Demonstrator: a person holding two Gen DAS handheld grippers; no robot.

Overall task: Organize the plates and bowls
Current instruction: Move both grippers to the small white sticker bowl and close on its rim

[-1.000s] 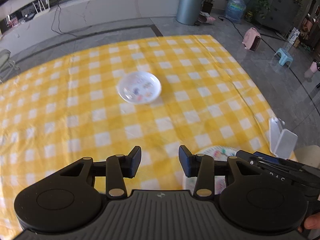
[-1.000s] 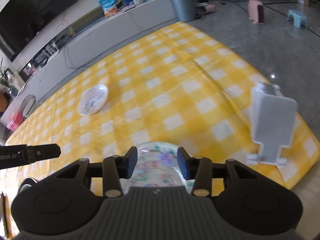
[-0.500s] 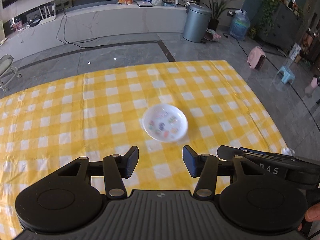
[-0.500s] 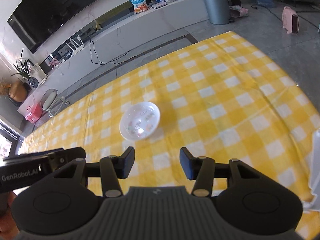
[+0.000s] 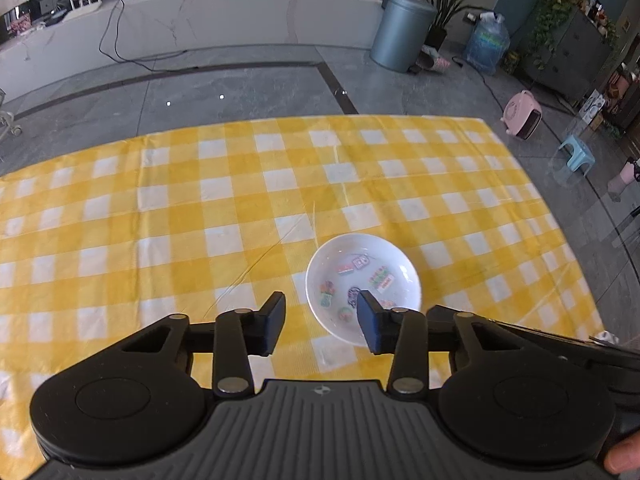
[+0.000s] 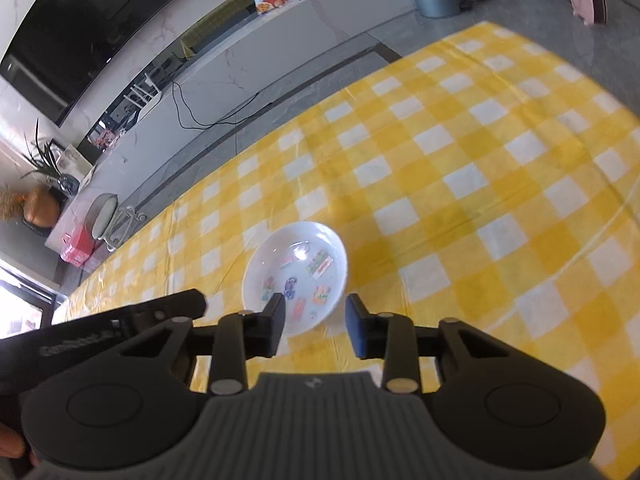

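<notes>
A small white bowl [image 5: 363,283] with colourful printed pictures sits on the yellow checked tablecloth [image 5: 200,216]. My left gripper [image 5: 321,325] is open and empty; the bowl lies just ahead of its right finger. In the right wrist view the same bowl [image 6: 295,276] lies just ahead of my right gripper [image 6: 315,326], which is open and empty, its jaws either side of the bowl's near rim. The left gripper's body [image 6: 120,322] shows at the left of that view. No plate is in view.
The cloth's far edge [image 5: 304,122] meets a grey tiled floor. Beyond it stand a grey bin [image 5: 402,32], a water jug [image 5: 486,48], a pink heater [image 5: 522,114] and a blue stool [image 5: 576,156]. A long white counter [image 6: 224,68] runs along the back.
Both grippers have moved forward over the table toward the white bowl, which now lies close to the fingertips. The floral plate and the grey rack have dropped out of view.
</notes>
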